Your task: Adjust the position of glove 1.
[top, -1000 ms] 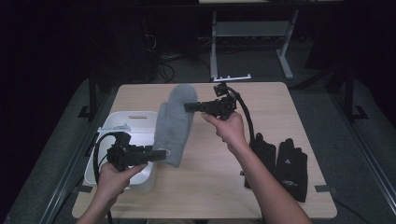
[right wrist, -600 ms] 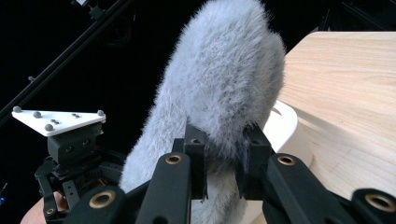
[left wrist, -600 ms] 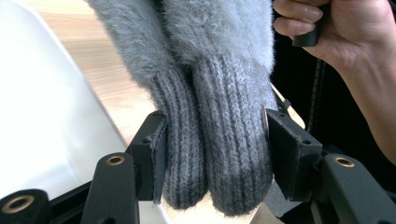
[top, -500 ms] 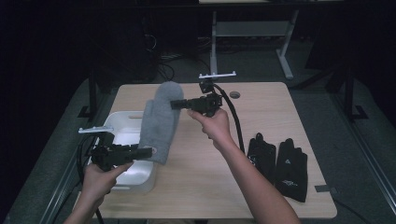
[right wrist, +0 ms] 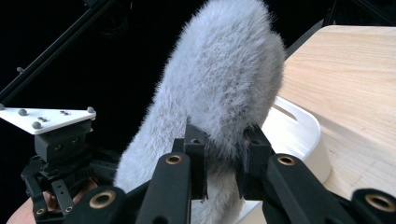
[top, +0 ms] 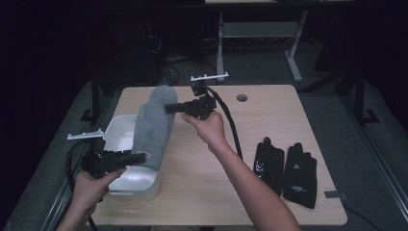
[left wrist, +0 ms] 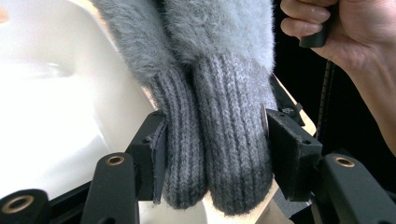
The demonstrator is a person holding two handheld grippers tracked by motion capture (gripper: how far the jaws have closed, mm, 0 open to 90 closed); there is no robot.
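Both tongs (top: 144, 157) (top: 168, 108) grip apparently paired grey mittens (top: 153, 126).

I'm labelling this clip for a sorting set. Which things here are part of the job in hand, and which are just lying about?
In the job:
- grey fuzzy mittens, held as a pair
- left gripper, shut on their ribbed cuffs
- right gripper, shut on their fuzzy end
- white bin, beneath the mittens

Lying about:
- black gloves, flat on the table, right side
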